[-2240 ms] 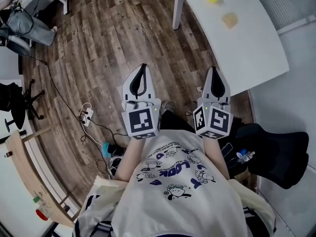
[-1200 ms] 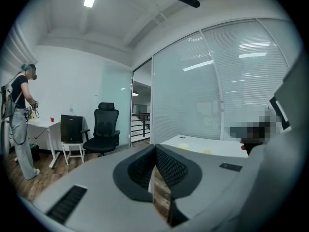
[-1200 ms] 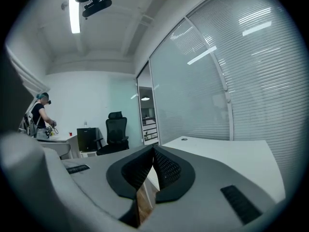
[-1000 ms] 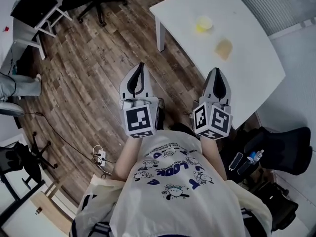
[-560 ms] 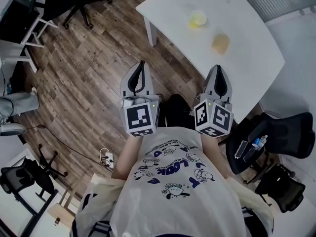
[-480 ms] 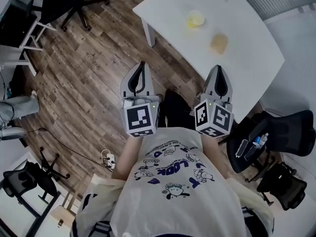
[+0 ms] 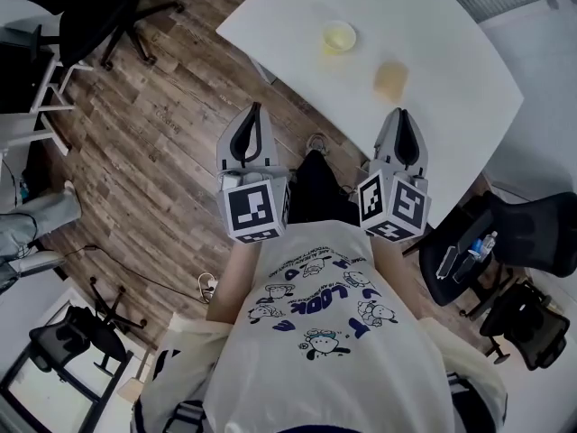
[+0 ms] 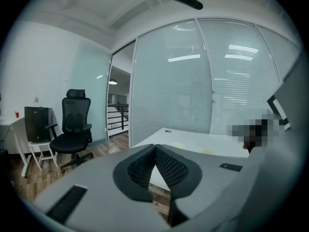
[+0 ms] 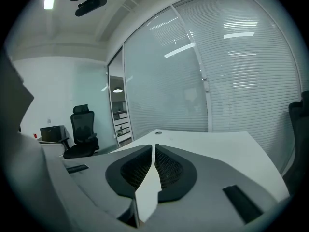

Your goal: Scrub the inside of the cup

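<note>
White table [image 7: 460, 52] stood on wood floor [image 7: 162, 152]; cup [image 7: 338, 36] near its edge, tan sponge [image 7: 390, 79] nearby. Left gripper [image 7: 253, 108] was closed, empty; right gripper [image 7: 400, 114] jaws were opening, a hairline apart, empty.

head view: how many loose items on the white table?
2: yellowish cup near the left edge of the table; tan sponge right of it, apart. Table partly cropped, so more may be hidden.

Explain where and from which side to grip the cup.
Take the cup by its rim wall, probably from above: it stands upright, mouth up, on the table, apart from the sponge. No handle is visible.
</note>
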`<state>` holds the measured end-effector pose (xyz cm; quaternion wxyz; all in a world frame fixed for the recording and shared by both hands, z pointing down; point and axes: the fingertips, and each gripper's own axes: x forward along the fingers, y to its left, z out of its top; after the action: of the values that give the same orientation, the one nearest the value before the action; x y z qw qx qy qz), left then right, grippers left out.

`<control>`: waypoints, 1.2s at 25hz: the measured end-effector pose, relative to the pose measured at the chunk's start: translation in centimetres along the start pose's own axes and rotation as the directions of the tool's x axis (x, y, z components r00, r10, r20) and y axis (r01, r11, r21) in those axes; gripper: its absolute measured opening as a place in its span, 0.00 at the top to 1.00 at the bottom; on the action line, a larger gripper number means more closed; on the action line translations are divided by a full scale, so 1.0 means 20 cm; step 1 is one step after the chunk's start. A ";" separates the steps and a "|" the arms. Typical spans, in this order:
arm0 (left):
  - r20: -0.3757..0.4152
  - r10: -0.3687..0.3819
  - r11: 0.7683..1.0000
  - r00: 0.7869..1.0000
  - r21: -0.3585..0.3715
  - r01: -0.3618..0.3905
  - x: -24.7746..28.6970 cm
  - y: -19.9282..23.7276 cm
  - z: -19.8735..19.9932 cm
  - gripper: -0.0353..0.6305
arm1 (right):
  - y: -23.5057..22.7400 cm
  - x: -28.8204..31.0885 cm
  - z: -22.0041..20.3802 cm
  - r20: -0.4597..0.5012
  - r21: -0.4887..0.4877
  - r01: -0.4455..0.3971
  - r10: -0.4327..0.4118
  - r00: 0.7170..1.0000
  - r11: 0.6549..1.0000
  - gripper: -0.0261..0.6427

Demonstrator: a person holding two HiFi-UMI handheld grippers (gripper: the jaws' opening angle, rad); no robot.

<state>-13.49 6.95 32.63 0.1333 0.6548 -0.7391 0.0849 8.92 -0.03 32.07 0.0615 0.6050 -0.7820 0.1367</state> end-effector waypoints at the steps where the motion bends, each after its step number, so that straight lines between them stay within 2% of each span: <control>1: -0.005 -0.002 1.000 1.000 0.007 0.002 0.04 -0.01 0.00 0.91 | -0.01 0.03 0.00 -0.001 0.005 0.000 0.000 1.000 1.000 0.93; 9: -0.063 -0.022 1.000 0.998 0.015 0.023 0.29 -0.12 -0.01 0.91 | -0.14 0.23 -0.07 -0.075 0.052 0.012 -0.008 0.997 0.999 0.82; 12: -0.075 -0.030 0.999 0.997 0.031 0.033 0.35 -0.18 -0.01 0.91 | -0.17 0.28 -0.13 -0.121 0.059 -0.008 0.015 0.993 0.998 0.77; 16: -0.093 -0.012 0.999 0.996 0.029 0.015 0.40 -0.19 -0.02 0.91 | -0.19 0.32 -0.18 -0.161 0.069 -0.023 0.034 0.986 0.997 0.76; 21: -0.151 -0.010 0.999 0.988 0.038 0.016 0.43 -0.19 -0.08 0.91 | -0.22 0.34 -0.27 -0.223 0.075 -0.003 0.019 0.975 0.997 0.70; 24: -0.165 -0.014 0.999 0.986 0.043 0.021 0.45 -0.18 -0.10 0.91 | -0.24 0.34 -0.31 -0.235 0.066 0.010 0.006 0.972 0.998 0.69; 27: -0.180 -0.038 0.998 0.983 0.047 0.047 0.51 -0.18 -0.13 0.91 | -0.25 0.38 -0.36 -0.252 0.065 0.029 -0.012 0.968 0.997 0.65; 30: -0.183 -0.096 0.993 0.978 0.046 0.106 0.56 -0.20 -0.14 0.91 | -0.25 0.39 -0.42 -0.281 0.065 0.050 -0.030 0.959 0.997 0.61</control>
<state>-10.43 -3.38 38.61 0.1856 0.6846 -0.6870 0.1575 11.04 -6.07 42.82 0.1526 0.5971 -0.7476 0.2475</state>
